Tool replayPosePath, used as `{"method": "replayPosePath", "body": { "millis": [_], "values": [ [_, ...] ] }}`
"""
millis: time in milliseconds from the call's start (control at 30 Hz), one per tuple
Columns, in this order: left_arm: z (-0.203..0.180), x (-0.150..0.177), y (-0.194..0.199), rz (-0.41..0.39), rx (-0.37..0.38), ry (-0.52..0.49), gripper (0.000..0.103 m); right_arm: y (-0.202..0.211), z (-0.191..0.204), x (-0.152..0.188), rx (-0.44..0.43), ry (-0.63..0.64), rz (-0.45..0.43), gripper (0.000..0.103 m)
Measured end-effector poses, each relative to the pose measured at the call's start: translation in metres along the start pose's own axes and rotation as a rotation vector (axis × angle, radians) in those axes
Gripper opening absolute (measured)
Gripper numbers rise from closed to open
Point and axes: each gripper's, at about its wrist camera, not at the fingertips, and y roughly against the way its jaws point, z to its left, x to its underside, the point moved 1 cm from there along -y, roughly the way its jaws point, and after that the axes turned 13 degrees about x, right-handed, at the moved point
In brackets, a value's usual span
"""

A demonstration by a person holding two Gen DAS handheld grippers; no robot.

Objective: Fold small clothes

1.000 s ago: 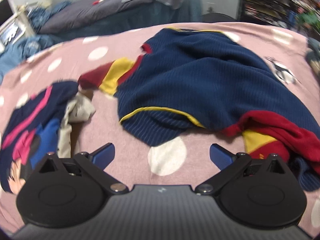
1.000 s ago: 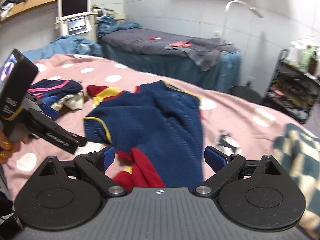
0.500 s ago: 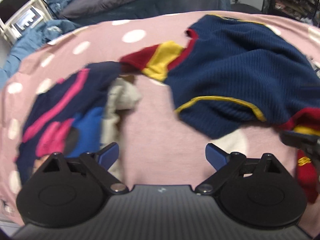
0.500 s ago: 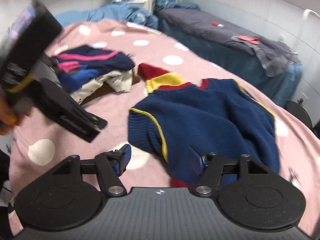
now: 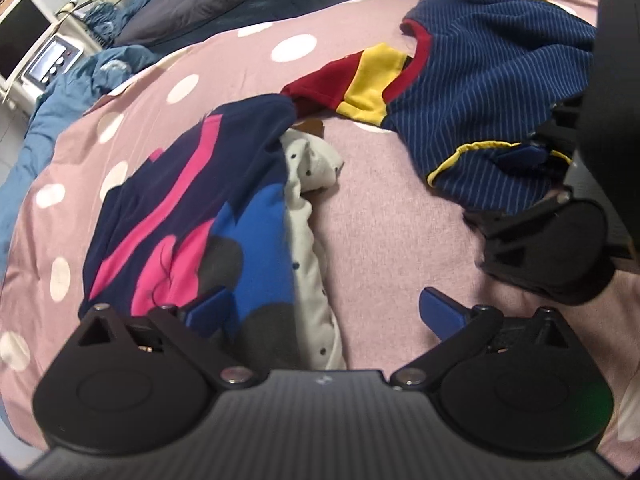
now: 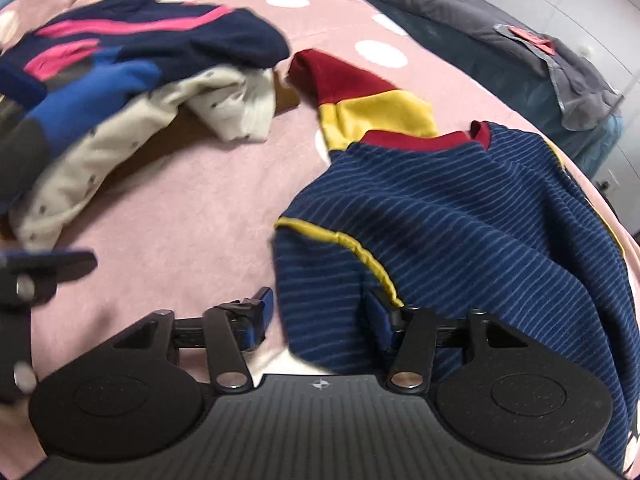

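A navy striped sweater (image 6: 460, 216) with yellow trim and a red and yellow sleeve lies crumpled on the pink dotted bedspread (image 6: 192, 216); it also shows in the left wrist view (image 5: 488, 80). My right gripper (image 6: 320, 316) has its jaws partly closed around the sweater's hem corner, with a gap still showing. My left gripper (image 5: 324, 308) is open and empty above a pile of a navy, pink and blue garment (image 5: 192, 208) and a cream dotted garment (image 5: 312, 216). The right gripper (image 5: 532, 168) shows at the sweater's hem.
A second bed with a grey cover (image 6: 500, 28) stands behind. A blue blanket (image 5: 60, 92) and a monitor on a stand (image 5: 28, 44) sit at the far left. The pile (image 6: 120, 68) lies left of the sweater.
My left gripper has swung left from the sweater to over the garment pile. My right gripper has dropped to the sweater's hem and narrowed its jaws around the corner.
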Motion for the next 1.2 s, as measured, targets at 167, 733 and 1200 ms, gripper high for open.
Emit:
{"method": "replayPosePath", "body": {
  "millis": [167, 733, 1200],
  "values": [
    [0.007, -0.012, 0.01, -0.047, 0.063, -0.005, 0.103, 0.012, -0.024, -0.01, 0.013, -0.092, 0.007, 0.006],
    [-0.083, -0.091, 0.01, -0.126, 0.355, 0.1, 0.09, 0.07, -0.328, 0.037, 0.367, -0.275, -0.025, 0.004],
    [-0.18, -0.073, -0.029, 0.033, 0.581, 0.006, 0.098, 0.024, -0.408, 0.078, 0.515, -0.376, 0.143, 0.013]
  ]
}}
